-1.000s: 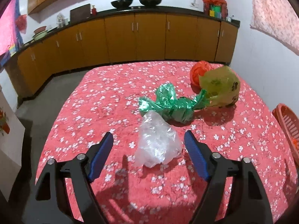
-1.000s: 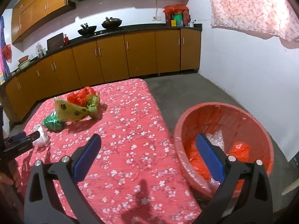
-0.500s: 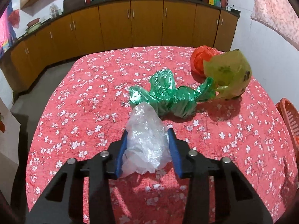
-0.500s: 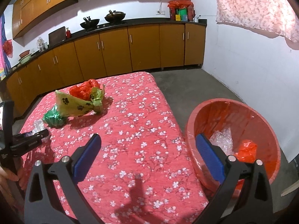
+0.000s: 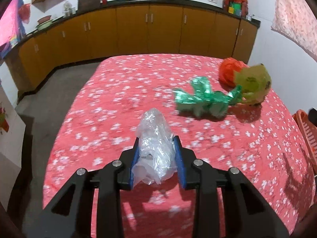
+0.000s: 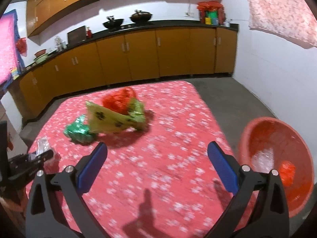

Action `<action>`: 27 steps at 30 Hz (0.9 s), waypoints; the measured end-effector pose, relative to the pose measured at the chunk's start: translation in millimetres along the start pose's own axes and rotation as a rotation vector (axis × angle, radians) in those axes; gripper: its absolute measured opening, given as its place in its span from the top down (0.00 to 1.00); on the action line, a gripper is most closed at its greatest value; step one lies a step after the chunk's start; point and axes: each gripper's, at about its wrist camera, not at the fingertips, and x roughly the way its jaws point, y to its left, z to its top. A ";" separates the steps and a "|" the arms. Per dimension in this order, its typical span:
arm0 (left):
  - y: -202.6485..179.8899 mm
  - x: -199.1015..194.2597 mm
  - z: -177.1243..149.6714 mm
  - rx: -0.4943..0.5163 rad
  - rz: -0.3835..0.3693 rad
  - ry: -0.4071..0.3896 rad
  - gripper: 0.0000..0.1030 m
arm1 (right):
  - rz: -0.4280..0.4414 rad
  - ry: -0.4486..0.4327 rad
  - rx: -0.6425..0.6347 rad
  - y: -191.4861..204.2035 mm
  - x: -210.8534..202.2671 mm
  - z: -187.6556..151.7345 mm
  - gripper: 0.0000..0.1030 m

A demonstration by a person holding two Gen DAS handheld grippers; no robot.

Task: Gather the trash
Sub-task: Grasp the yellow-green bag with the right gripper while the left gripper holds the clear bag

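Note:
My left gripper is shut on a crumpled clear plastic bag and holds it above the red flowered tablecloth. A green bag, a yellow bag and an orange bag lie together at the table's far right. In the right wrist view my right gripper is open and empty over the table, with the green bag, yellow bag and orange bag ahead to its left. The left gripper with the clear bag shows at the left edge.
A red plastic basin holding some trash stands on the floor off the table's right side; its rim also shows in the left wrist view. Orange kitchen cabinets run along the far wall. Grey floor surrounds the table.
My left gripper closed on the clear bag and lifted it off the cloth. My right gripper swung left, away from the basin and toward the bags on the table.

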 end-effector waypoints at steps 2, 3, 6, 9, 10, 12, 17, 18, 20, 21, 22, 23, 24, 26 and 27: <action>11.0 -4.5 0.8 -0.018 0.009 -0.007 0.68 | 0.018 -0.009 -0.024 15.3 10.0 4.7 0.04; 17.2 -7.5 1.4 -0.030 0.014 -0.012 0.68 | 0.017 -0.013 -0.030 20.6 15.0 7.2 0.04; 31.0 -11.0 4.0 -0.056 0.026 -0.023 0.68 | 0.027 -0.015 0.036 26.0 32.2 19.6 0.10; 39.6 -12.6 7.3 -0.069 0.028 -0.034 0.68 | 0.032 -0.017 0.135 23.4 47.1 36.2 0.17; 40.8 -13.1 8.3 -0.071 0.028 -0.037 0.68 | 0.021 -0.022 0.152 22.6 52.3 42.3 0.18; 42.4 -13.5 10.0 -0.073 0.027 -0.044 0.68 | -0.007 -0.018 0.155 23.0 64.1 50.4 0.19; 36.5 -11.8 10.8 -0.052 0.030 -0.053 0.68 | -0.025 0.085 0.116 28.5 101.7 50.4 0.35; 35.4 -11.6 11.3 -0.049 0.030 -0.053 0.68 | -0.028 0.103 0.104 29.4 105.9 47.3 0.39; 33.2 -11.9 11.2 -0.045 0.027 -0.054 0.68 | -0.031 0.138 0.081 30.3 113.3 38.7 0.42; 32.4 -12.1 11.1 -0.044 0.024 -0.054 0.68 | -0.034 0.148 0.076 30.3 115.1 35.1 0.43; 32.0 -12.3 11.2 -0.044 0.022 -0.054 0.68 | -0.035 0.155 0.074 30.0 116.2 31.8 0.46; 31.4 -12.5 11.2 -0.044 0.020 -0.054 0.68 | -0.035 0.165 0.072 29.8 117.0 28.7 0.48; 30.7 -12.7 11.5 -0.043 0.019 -0.054 0.68 | -0.032 0.175 0.070 30.2 117.8 26.2 0.53; 29.4 -13.4 12.5 -0.042 0.017 -0.055 0.68 | -0.027 0.195 0.059 31.4 119.5 21.8 0.63; 28.2 -14.4 13.0 -0.040 0.016 -0.057 0.68 | -0.026 0.207 0.048 32.3 120.3 19.2 0.67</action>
